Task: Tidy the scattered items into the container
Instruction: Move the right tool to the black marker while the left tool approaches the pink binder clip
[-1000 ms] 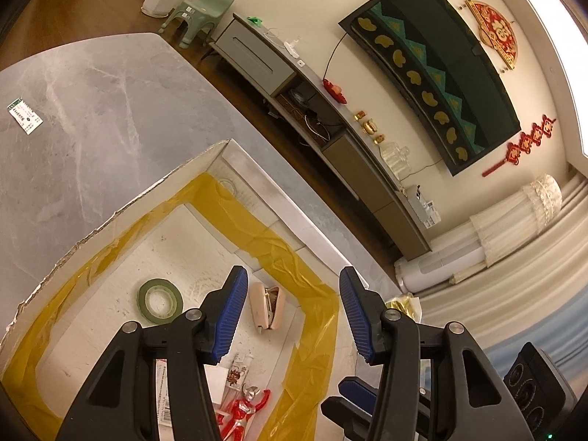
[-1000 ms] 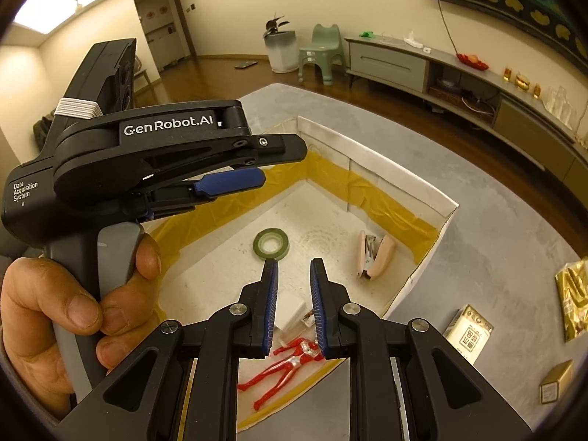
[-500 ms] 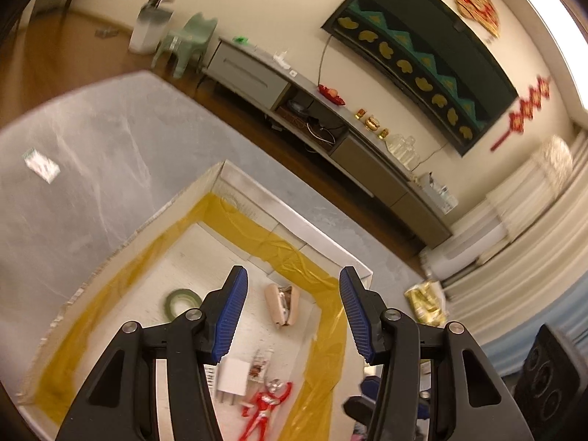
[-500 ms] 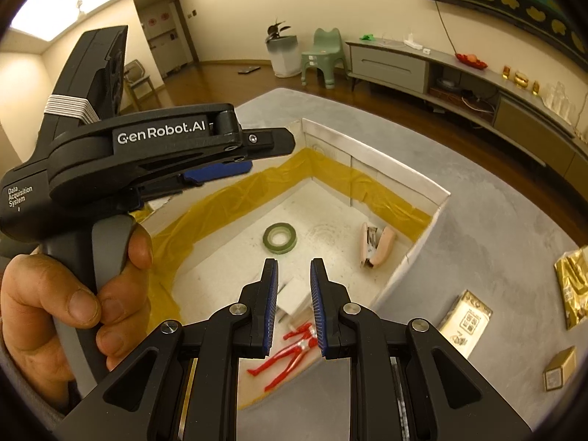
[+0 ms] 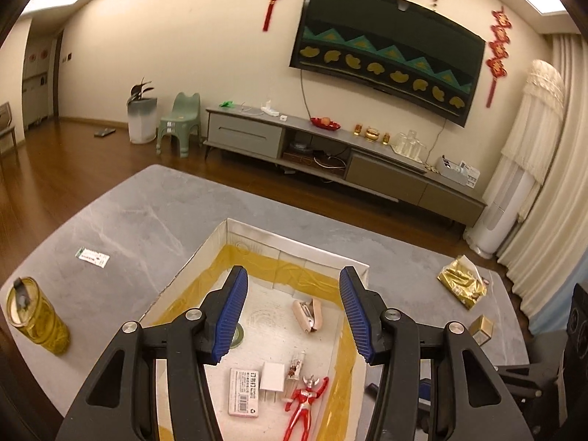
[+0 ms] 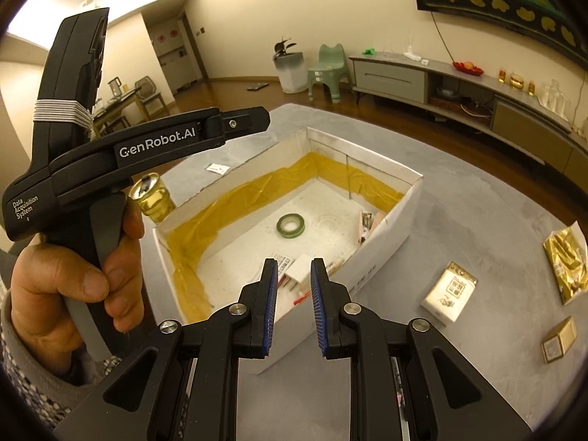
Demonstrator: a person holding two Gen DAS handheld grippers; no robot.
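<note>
Two handheld black grippers with blue ribbed pads hover over a white cardboard box lined with yellow tape [image 5: 279, 257] on a grey marble-look table [image 5: 147, 220]. The left gripper [image 5: 292, 312] hangs above the box with its jaws spread wide and nothing between them; the right gripper [image 6: 293, 308] sits at the box's near wall, its jaws parted by a narrow gap and also empty. A person's hand [image 6: 73, 275] grips the left tool's handle.

Inside the box lie a green roll of tape [image 6: 291, 225], a pale pink stapler [image 5: 308, 314], a white plug adapter [image 5: 272, 376], a flat white labelled pack [image 5: 244, 391] and a red-and-silver toy figure [image 5: 303, 408].

On the table outside the box are a crumpled gold foil bag [image 5: 461, 281], a small gold cube box [image 6: 558, 338], a white-and-gold carton [image 6: 450, 294], a small printed white card [image 5: 92, 256] and a clear lidded tumbler of yellow liquid [image 5: 35, 318].
</note>
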